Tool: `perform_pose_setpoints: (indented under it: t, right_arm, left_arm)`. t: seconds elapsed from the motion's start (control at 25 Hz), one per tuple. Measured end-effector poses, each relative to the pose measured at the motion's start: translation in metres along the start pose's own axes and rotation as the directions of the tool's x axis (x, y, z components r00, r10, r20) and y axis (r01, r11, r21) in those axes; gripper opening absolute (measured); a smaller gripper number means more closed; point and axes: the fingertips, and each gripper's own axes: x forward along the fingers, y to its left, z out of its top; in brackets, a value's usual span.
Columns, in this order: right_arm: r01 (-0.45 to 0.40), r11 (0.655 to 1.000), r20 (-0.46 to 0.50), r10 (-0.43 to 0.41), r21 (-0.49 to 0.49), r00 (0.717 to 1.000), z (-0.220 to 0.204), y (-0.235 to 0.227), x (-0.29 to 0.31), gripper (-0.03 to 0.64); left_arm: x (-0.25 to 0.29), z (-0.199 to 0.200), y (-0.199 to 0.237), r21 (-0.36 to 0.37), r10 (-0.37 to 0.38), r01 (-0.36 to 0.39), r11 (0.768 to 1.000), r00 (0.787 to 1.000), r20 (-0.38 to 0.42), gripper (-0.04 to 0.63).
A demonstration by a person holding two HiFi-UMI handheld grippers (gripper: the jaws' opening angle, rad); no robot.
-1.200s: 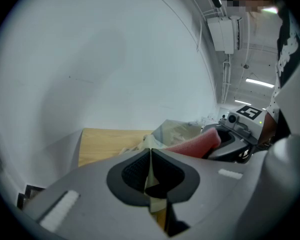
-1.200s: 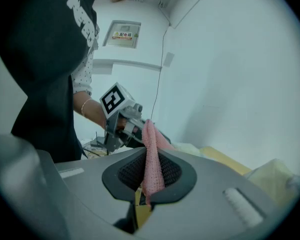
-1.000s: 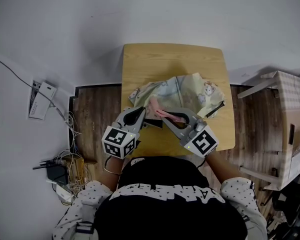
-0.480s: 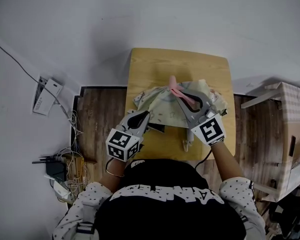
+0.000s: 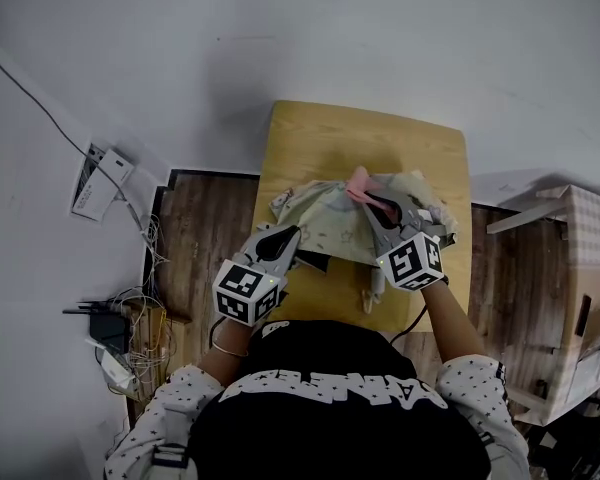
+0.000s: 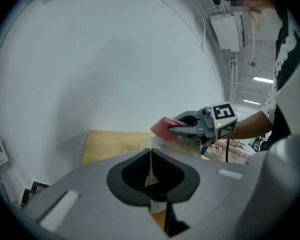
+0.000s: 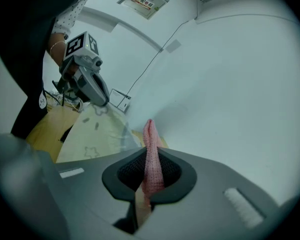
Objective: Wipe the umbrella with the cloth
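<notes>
Mid-frame, the umbrella lies crumpled on the wooden table, pale canopy w/ small prints. The L gripper, at the umbrella's lower-left edge, has its jaws pinched tight on a thin fold of canopy fabric. The R gripper, centre-right, is clamped on the pink cloth, whose free end pokes out past the jaws at the canopy's upper edge.

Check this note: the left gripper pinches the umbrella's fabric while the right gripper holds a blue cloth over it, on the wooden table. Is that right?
One thing is wrong: the cloth in the right gripper is pink, not blue, as the right gripper view shows. The rest stands: the left gripper pinches the fabric of the umbrella, which lies on the wooden table.
</notes>
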Motion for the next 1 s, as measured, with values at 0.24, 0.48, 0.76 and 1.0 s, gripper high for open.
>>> perform_pose_setpoints:
  t: [0.24,0.48,0.76,1.0]
  right_arm:
    - [-0.045,0.999,-0.04,0.045,-0.017,0.998,-0.019,0.011,0.003,0.034]
    - [-0.117,0.993,-0.06,0.114,-0.036,0.992,-0.031,0.028,0.003,0.034]
    - [-0.193,0.98,-0.075,0.19,-0.041,0.979,-0.04,0.054,-0.004,0.034]
    - [-0.225,0.974,-0.075,0.222,-0.026,0.972,-0.045,0.074,-0.016,0.034]
  left_arm:
    - [0.001,0.0,0.001,-0.014,0.022,-0.022,1.0,1.0,0.001,0.011]
    - [0.003,-0.001,0.003,-0.023,0.046,-0.046,0.999,0.999,-0.001,0.009]
    - [0.003,-0.002,0.002,-0.025,0.058,-0.058,0.998,0.998,-0.005,0.009]
    - [0.005,-0.001,0.001,-0.017,0.06,-0.06,0.998,0.998,-0.006,0.008]
